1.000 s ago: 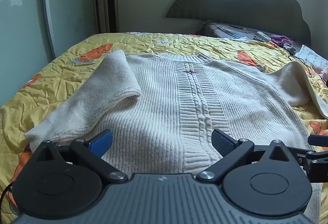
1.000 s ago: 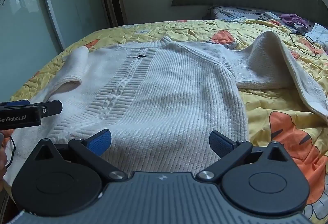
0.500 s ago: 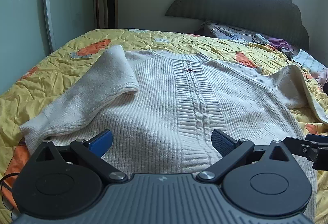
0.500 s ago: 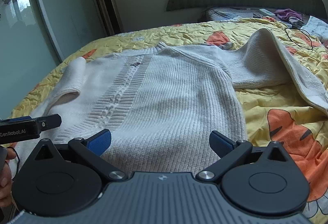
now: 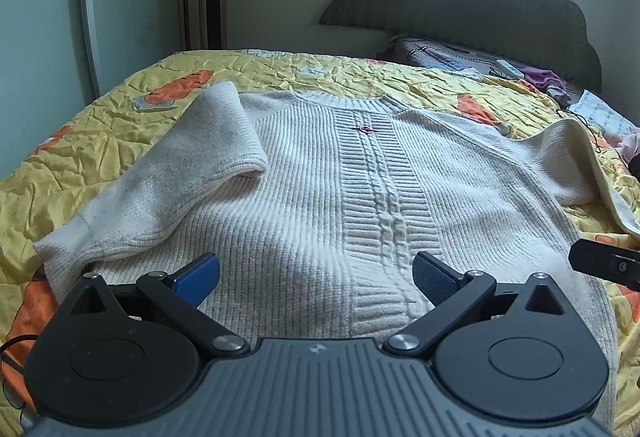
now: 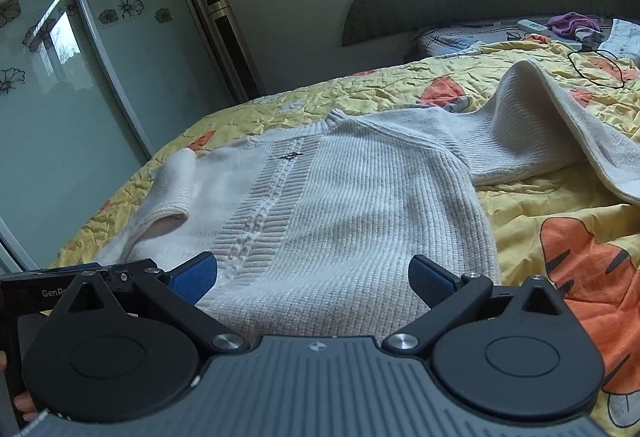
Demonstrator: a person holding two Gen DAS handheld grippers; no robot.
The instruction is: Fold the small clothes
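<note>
Left wrist view, left gripper (image 5: 316,271) level above sweater (image 5: 320,177) hem, jaws wide, right gripper (image 6: 313,271) likewise.

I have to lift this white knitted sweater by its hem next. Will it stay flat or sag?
The white ribbed knit sweater will probably sag: its left sleeve already lies doubled over in soft curves. The thick knit suggests some weight, so it may stretch between the open left gripper and open right gripper.
</note>
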